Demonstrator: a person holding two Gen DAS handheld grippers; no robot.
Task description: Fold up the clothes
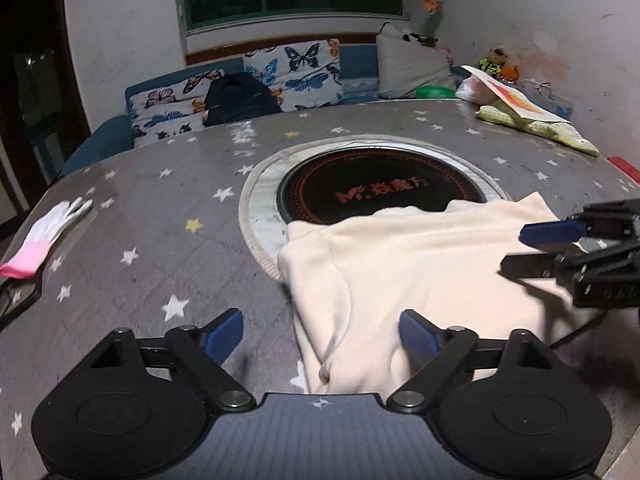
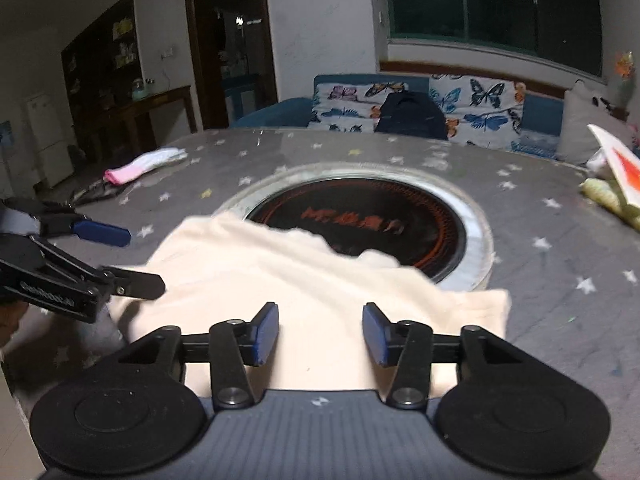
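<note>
A cream garment lies folded on the grey star-patterned table, its far edge overlapping the round cooktop. In the left wrist view my left gripper stands wide open over the garment's near left edge; the pads do not press the cloth. My right gripper hovers open over the garment's near right part, with cloth beneath but nothing pinched. Each gripper shows in the other's view: the right gripper at the garment's right side, the left gripper at its left side.
A black round cooktop is set in the table's middle. A white and pink glove lies far left. Paper over a yellow-green cloth sits at the far right. A butterfly-print sofa with a dark backpack stands behind.
</note>
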